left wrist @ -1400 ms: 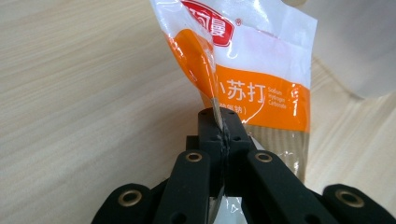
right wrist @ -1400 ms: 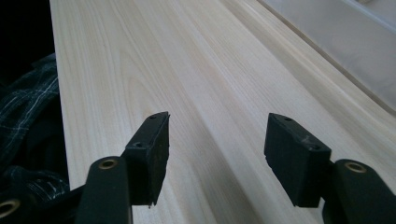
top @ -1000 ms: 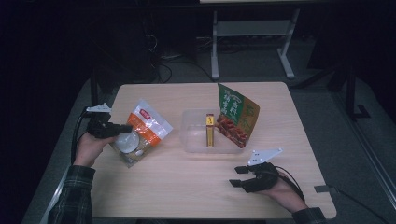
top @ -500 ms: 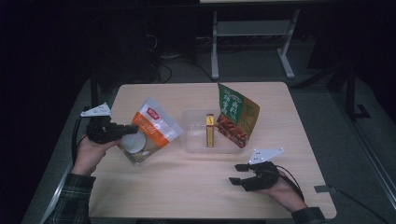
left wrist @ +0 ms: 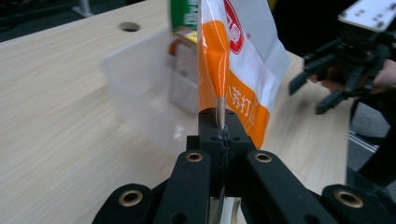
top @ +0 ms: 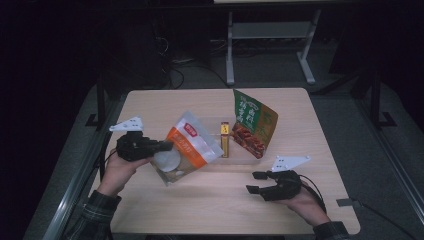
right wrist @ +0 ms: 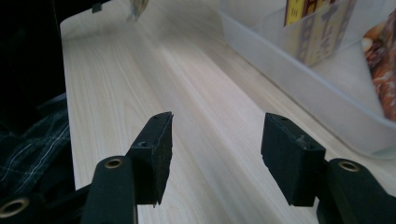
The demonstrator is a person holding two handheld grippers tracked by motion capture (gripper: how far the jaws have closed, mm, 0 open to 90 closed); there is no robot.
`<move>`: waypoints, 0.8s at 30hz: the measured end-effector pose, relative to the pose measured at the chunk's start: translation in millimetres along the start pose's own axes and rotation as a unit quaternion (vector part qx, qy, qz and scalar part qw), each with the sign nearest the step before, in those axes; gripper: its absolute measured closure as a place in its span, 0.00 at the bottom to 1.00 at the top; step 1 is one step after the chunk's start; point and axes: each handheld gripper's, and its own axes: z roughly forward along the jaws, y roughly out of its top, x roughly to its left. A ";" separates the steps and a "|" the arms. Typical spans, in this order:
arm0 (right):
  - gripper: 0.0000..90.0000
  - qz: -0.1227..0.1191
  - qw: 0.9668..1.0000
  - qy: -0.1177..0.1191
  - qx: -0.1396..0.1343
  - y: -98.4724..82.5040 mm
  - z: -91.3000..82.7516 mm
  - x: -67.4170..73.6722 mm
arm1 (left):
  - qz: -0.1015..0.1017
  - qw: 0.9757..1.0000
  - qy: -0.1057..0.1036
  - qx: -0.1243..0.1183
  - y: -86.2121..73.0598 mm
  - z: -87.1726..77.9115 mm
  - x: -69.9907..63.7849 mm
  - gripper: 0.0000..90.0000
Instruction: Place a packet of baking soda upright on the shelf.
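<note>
My left gripper (top: 164, 146) is shut on the edge of an orange and white snack bag (top: 192, 145), which hangs lifted off the table beside the clear plastic bin (top: 240, 159). In the left gripper view the bag's (left wrist: 236, 70) seam sits pinched between the jaws of the gripper (left wrist: 221, 126), with the bin (left wrist: 140, 84) just behind it. The bin holds a yellow box (top: 225, 139) and a green and red snack bag (top: 252, 124) standing upright. My right gripper (top: 256, 182) rests open near the table's front right, with nothing between its fingers (right wrist: 156, 149); the bin wall (right wrist: 299, 79) lies ahead of it.
The wooden table (top: 150, 105) has a round cable hole (left wrist: 129, 26) near its far edge. A white metal frame (top: 270, 35) and cables stand on the dark floor beyond. A plaid sleeve (top: 95, 212) comes in at the bottom left.
My left gripper has carried the orange and white bag up and to the right, toward the bin. The right gripper has stayed where it was.
</note>
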 end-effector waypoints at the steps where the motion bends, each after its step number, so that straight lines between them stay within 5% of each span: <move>1: 0.48 0.001 1.000 -0.001 -0.005 1.0 -1.0 -0.7 | 0.003 1.000 -0.005 -0.001 0.7 4.3 -3.8 1.00; 13: 0.46 0.006 0.997 0.022 -0.072 19.8 -6.1 1.9 | 0.016 0.999 -0.050 0.002 1.9 48.1 -42.7 1.00; 24: 0.50 0.012 0.993 0.049 -0.103 35.1 11.9 8.5 | 0.019 0.998 -0.059 0.006 -0.9 61.0 -51.7 1.00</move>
